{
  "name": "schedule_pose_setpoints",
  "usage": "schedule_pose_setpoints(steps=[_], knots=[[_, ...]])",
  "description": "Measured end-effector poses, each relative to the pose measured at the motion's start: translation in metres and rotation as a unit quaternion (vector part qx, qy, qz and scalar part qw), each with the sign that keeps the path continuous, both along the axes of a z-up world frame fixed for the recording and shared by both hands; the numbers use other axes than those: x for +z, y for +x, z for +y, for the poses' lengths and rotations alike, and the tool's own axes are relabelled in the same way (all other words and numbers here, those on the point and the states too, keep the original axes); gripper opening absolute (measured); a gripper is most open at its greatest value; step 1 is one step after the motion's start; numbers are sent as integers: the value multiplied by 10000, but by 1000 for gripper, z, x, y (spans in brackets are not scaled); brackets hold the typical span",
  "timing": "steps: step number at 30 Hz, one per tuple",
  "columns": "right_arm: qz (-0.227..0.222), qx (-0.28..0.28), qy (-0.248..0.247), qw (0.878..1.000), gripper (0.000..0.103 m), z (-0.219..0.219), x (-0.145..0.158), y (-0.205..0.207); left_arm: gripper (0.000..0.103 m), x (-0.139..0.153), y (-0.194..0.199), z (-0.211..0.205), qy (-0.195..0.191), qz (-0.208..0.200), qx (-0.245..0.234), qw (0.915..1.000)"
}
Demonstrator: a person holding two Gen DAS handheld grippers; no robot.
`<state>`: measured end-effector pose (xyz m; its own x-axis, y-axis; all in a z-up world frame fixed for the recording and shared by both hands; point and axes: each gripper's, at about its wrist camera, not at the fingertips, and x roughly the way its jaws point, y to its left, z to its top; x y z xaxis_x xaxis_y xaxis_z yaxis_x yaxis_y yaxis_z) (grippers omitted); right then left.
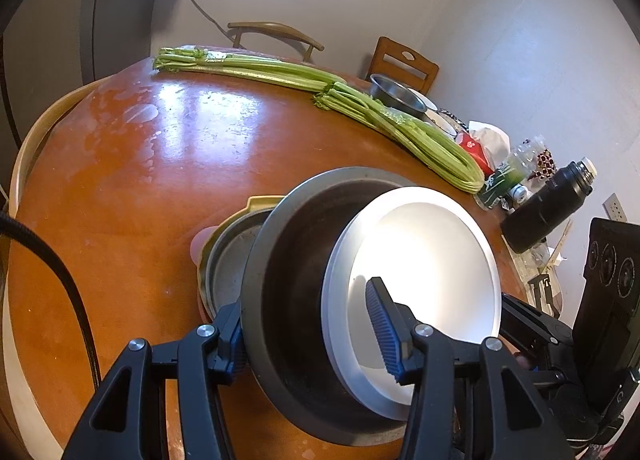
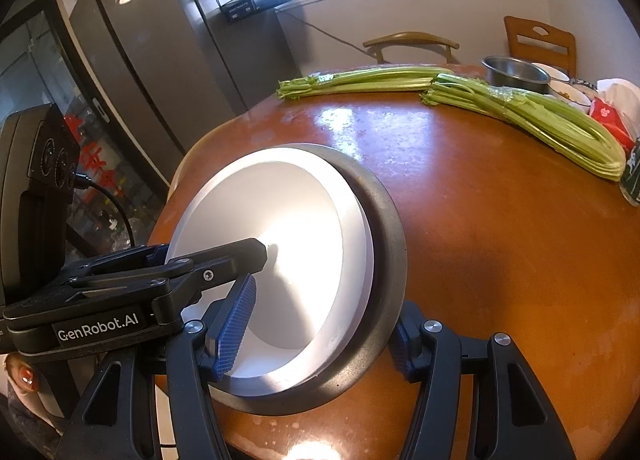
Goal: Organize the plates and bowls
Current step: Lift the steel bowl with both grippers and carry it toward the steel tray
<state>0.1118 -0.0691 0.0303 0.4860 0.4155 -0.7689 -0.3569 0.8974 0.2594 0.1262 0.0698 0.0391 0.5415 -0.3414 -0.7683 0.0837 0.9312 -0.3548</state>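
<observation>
A white plate (image 1: 424, 260) leans inside a dark metal bowl (image 1: 288, 260), and both are held tilted above the orange table (image 1: 140, 179). My left gripper (image 1: 312, 332) is shut on the metal bowl and white plate together, one finger behind the bowl and one blue pad (image 1: 384, 332) on the plate's face. My right gripper (image 2: 320, 336) clamps the same pair from the other side; the bowl (image 2: 384, 260) and plate (image 2: 280, 219) show there. Under them a metal plate (image 1: 228, 260) rests on a yellow-rimmed dish (image 1: 256, 203).
Two celery bundles (image 1: 280, 71) lie across the far side of the table. A steel bowl (image 1: 396, 95), small bowls, a red packet and a black flask (image 1: 548, 203) crowd the right edge. Two chairs stand beyond the table (image 2: 412, 43).
</observation>
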Motion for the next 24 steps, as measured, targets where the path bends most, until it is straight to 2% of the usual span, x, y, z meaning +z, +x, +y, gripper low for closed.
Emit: schedule_pose_setpoints(steps=[24], knots=[[381,66,-158,9991,63,17,-27,28,52,-33,28,20,-93,341,77,9993]])
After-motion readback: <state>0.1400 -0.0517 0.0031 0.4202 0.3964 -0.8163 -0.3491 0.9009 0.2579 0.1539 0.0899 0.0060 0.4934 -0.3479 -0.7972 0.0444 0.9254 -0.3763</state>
